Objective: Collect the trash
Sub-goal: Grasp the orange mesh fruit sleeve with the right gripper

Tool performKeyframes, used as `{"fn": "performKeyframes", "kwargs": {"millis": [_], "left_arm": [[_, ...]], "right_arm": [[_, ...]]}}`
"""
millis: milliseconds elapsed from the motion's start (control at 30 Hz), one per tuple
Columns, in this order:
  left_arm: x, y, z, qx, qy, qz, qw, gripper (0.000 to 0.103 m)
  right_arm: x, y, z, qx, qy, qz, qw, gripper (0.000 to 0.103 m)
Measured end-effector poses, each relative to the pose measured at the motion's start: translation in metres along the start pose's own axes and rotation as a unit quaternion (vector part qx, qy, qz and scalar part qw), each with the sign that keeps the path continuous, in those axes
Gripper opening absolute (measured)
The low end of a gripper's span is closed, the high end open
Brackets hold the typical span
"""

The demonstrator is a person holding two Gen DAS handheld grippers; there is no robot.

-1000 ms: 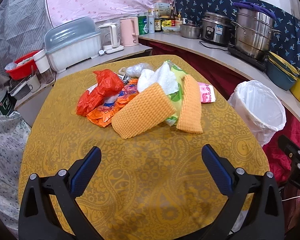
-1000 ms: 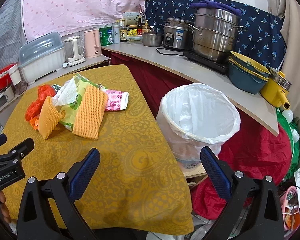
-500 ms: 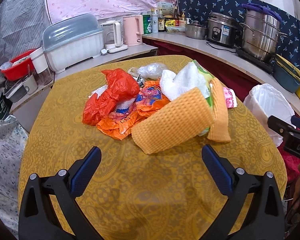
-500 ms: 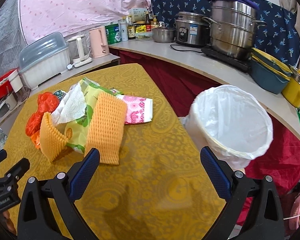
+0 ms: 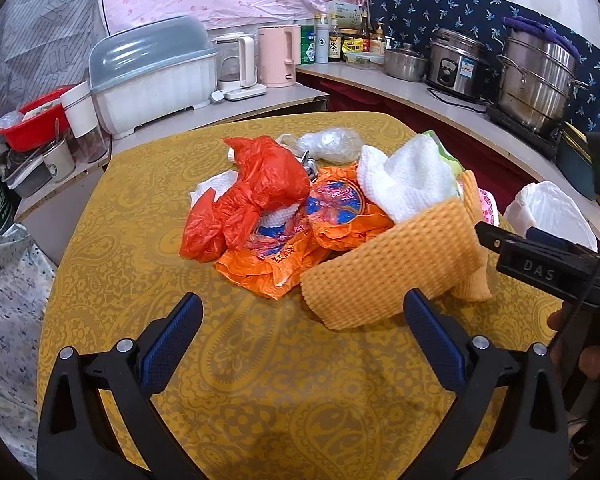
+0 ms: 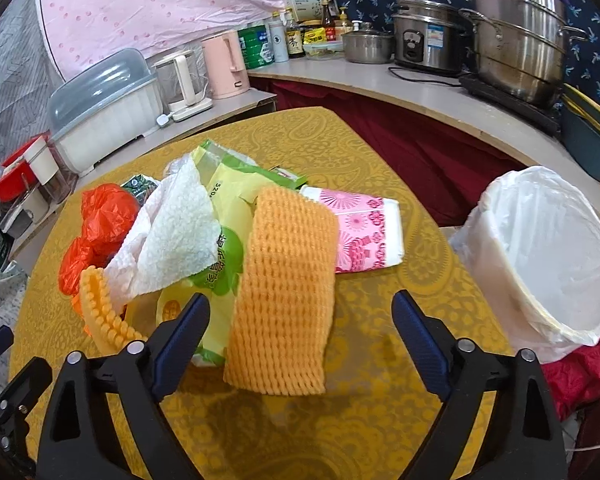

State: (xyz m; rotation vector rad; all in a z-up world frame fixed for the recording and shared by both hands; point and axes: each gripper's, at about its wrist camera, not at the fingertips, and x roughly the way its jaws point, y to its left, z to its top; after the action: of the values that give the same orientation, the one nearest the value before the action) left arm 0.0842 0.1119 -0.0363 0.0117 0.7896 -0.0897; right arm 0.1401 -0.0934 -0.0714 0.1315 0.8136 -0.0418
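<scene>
Trash pile sits mid-table on the yellow paisley tablecloth (image 5: 260, 380), centre of both frames. In it: orange foam net sleeve (image 6: 284, 292), nearest the right wrist camera, draped over a green-and-yellow snack bag (image 6: 228, 192); white paper towel (image 6: 176, 240) to its left; pink patterned tissue pack (image 6: 364, 232) to its right, touching the sleeve. Left of frame, a crumpled red plastic bag (image 5: 256, 196) lies on an orange printed wrapper (image 5: 276, 256); a clear plastic bag (image 5: 328, 146) sits behind them.

Right gripper (image 6: 300, 320): jaws apart, have just been closing a little, the sleeve's near end between the fingers, pads not pressing it.

Left gripper (image 5: 300, 320): jaws wide apart over bare cloth, just short of the pile, nothing held.

White-lined trash bin (image 6: 548, 256) stands off the table's edge, right of frame. Counter behind carries a pink kettle (image 6: 224, 64), a rice cooker (image 6: 424, 44) and a steel steamer pot (image 6: 516, 44), upper frame.
</scene>
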Motion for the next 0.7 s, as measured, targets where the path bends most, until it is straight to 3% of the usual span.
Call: {"fn": "performKeyframes", "kwargs": {"millis": [133, 400, 700], "left_arm": [[0.006, 0.005, 0.001, -0.001, 0.006, 0.000, 1.0000, 0.096], [0.012, 0.002, 0.021, 0.000, 0.010, -0.020, 0.9998, 0.096], [0.031, -0.024, 0.056, -0.005, 0.012, -0.067, 0.9976, 0.096]], "right_arm": [[0.018, 0.003, -0.003, -0.001, 0.019, 0.005, 1.000, 0.074], [0.028, -0.009, -0.007, 0.022, 0.048, 0.039, 0.998, 0.039], [0.006, -0.027, -0.004, 0.036, 0.040, 0.033, 0.998, 0.036]]}}
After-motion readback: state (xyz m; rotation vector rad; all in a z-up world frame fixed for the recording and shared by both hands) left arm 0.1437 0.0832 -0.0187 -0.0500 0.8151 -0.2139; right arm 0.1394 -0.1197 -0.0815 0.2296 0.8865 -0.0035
